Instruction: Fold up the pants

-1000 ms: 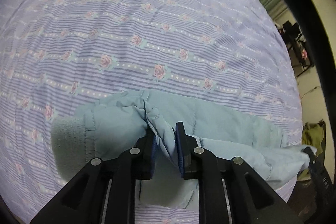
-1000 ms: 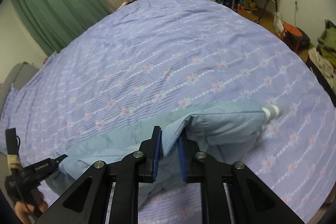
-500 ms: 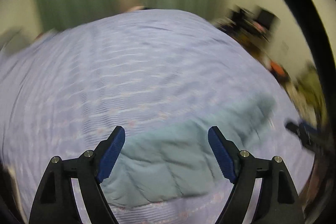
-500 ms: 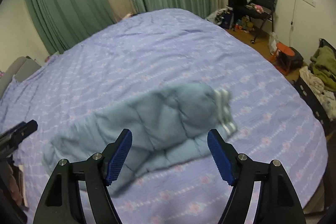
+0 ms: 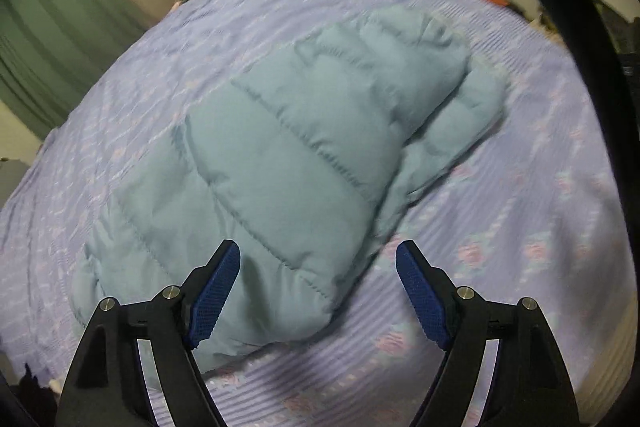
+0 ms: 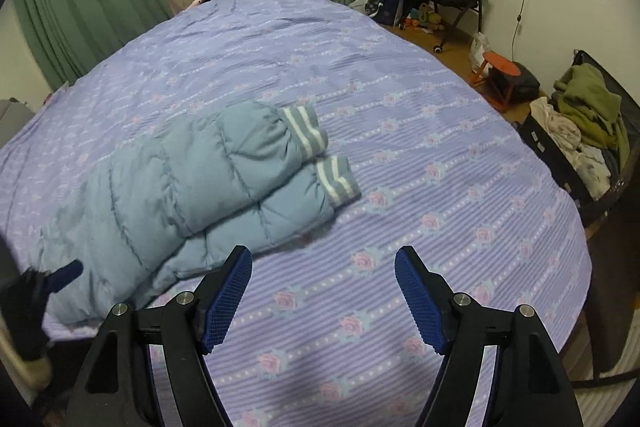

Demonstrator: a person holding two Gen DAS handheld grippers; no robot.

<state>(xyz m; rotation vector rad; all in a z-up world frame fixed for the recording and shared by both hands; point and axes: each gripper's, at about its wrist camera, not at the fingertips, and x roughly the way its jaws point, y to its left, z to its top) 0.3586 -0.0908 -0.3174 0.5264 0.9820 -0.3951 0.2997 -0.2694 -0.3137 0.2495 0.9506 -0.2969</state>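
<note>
On the wide bed point(image 6: 400, 131), covered with a lilac striped cloth with pink roses, lie the pants point(image 6: 192, 183), pale blue, quilted and puffy, folded so one leg rests on the other. Their two ribbed cuffs point(image 6: 320, 151), grey with white stripes, sit together near the middle of the bed. Both the left gripper point(image 5: 318, 291) and the right gripper point(image 6: 323, 295) are spread wide and hold nothing, their blue ridged pads point(image 6: 228, 303) bare.

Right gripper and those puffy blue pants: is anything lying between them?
Nothing but bare floral bedspread separates the open right gripper from the folded pants, as the right wrist view shows.
</note>
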